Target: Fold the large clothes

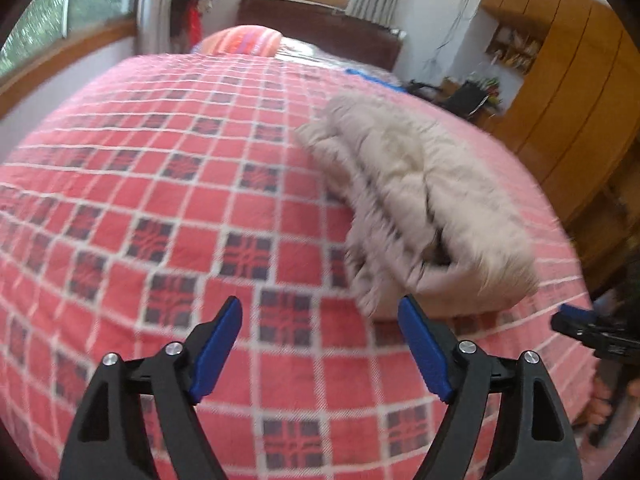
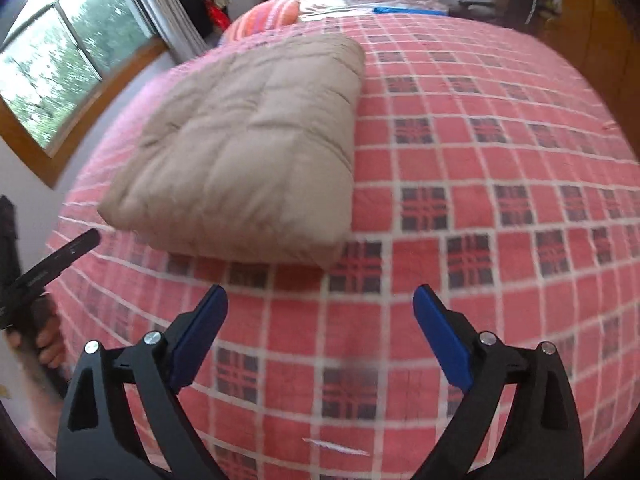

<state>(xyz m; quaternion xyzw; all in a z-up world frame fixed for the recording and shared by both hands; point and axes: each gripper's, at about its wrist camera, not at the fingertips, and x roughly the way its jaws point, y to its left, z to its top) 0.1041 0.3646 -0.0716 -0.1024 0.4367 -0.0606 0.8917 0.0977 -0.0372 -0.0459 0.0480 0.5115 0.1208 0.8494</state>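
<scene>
Folded coat (image 2: pixel 240 148) lying on bed (image 2: pixel 480 184), ahead of both tools. Left gripper (image 1: pixel 320 344) and right gripper (image 2: pixel 320 332): spread wide, empty. Likely soft, bulky, springy; best pinched at a corner or thick edge. Fur trim visible from left wrist only; quilted top from right.

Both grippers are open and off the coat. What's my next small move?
Probably draw both back and stop. The coat already lies as a compact bundle on the bed, and the left gripper and right gripper hold nothing.
</scene>
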